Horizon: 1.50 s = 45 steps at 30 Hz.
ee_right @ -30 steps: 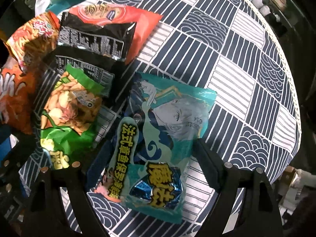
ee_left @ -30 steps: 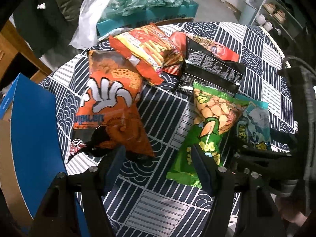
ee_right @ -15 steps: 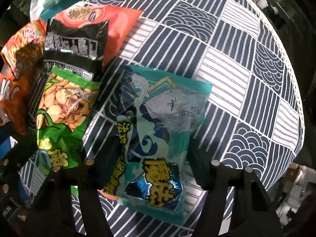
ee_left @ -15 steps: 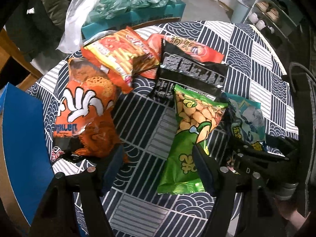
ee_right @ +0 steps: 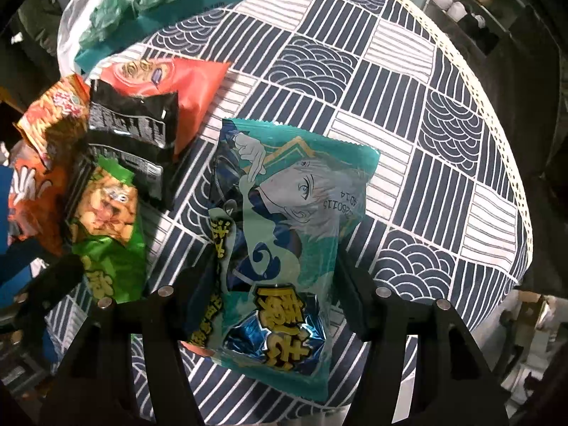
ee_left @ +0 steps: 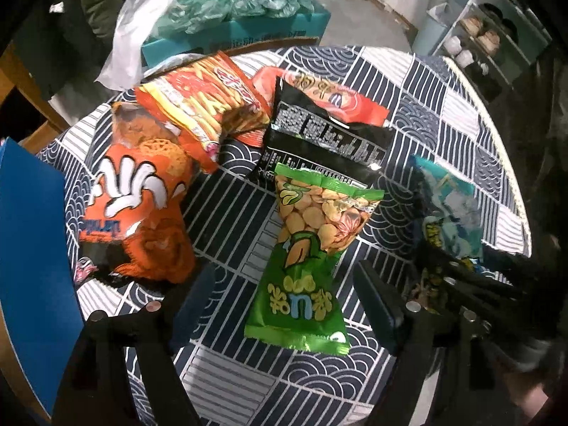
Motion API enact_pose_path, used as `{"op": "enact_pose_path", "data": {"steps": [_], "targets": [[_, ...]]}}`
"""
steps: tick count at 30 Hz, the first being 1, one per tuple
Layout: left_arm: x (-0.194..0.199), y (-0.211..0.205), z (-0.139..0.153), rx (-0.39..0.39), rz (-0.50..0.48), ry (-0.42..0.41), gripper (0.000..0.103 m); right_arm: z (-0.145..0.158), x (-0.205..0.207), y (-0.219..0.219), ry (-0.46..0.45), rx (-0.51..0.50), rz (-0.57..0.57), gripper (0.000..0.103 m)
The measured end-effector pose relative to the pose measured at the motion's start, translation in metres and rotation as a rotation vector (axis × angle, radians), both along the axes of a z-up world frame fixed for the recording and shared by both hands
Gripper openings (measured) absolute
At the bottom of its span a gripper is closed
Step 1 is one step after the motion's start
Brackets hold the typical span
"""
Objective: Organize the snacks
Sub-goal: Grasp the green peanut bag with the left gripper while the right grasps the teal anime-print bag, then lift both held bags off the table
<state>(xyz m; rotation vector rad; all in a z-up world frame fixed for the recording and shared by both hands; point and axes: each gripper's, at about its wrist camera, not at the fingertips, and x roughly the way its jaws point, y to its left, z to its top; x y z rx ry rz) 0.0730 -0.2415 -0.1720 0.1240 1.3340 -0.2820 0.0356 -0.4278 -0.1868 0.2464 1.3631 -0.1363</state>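
Right wrist: right gripper [ee_right: 273, 284] astride teal packet [ee_right: 287, 220], grip unclear, left gripper [ee_left: 284, 301] open, black packet [ee_left: 319, 135] half-hidden

Bare tablecloth [ee_right: 408, 113] fills the right wrist view's upper right. Overlapping snack bags [ee_right: 117, 117] crowd its left. In the left wrist view, a blue box [ee_left: 32, 248] blocks the left edge.

Dim indoor light from above. Glare streaks the black snack bag [ee_left: 330, 135] and the foil of the teal snack bag [ee_right: 284, 234]. The teal bag casts a shadow leftward on the counter [ee_right: 408, 113]. Fisheye bending darkens all corners; left-edge packets in the right wrist view smear with blur.
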Motion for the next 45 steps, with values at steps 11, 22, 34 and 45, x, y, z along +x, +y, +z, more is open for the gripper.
{"op": "enact_pose_path", "data": {"steps": [11,22,34,45], "targets": [[0.009,-0.016,-0.035,0.05,-0.04,0.027,0.077,0.004,-0.009,0.024,-0.008,-0.036,0.017,0.063],[0.001,-0.023,-0.035,0.007,-0.094,0.019,0.034,0.011,-0.002,0.039,-0.041,-0.072,0.042,0.063],[-0.023,-0.005,0.02,0.044,-0.092,-0.132,0.032,0.045,-0.008,0.063,-0.126,-0.133,0.127,0.063],[-0.025,0.031,0.066,0.045,-0.058,-0.206,0.032,0.081,-0.013,0.085,-0.216,-0.125,0.178,0.063]]}}
